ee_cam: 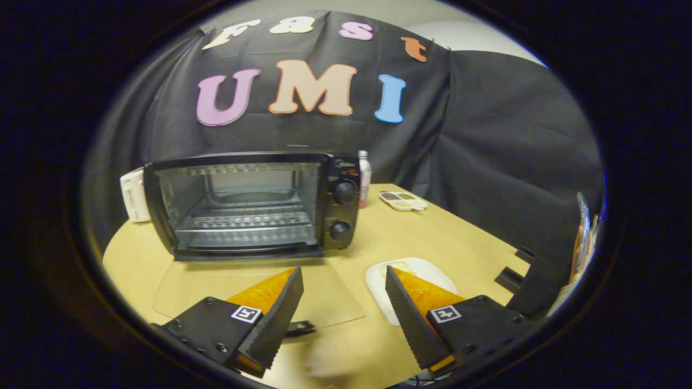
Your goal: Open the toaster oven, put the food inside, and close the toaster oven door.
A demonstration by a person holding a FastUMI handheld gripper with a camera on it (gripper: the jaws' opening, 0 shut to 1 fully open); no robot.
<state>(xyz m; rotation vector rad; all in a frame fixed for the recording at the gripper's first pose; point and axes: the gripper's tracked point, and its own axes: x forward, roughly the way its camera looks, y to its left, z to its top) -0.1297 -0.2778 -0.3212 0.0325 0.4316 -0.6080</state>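
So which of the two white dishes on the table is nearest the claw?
The plain white square plate just ahead of the open claw, partly behind one finger. The small white compartmented dish sits farther back, beside the black toaster oven.

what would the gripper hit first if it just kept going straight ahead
Probably the toaster oven: the open gripper points over the lowered glass door toward its front, near the knobs; depth is unclear.

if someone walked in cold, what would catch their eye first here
The black toaster oven on the wooden table, its glass door folded flat toward the gripper. Next, the gripper, fingers apart and empty. A white plate with pale food lies partly behind the right finger.
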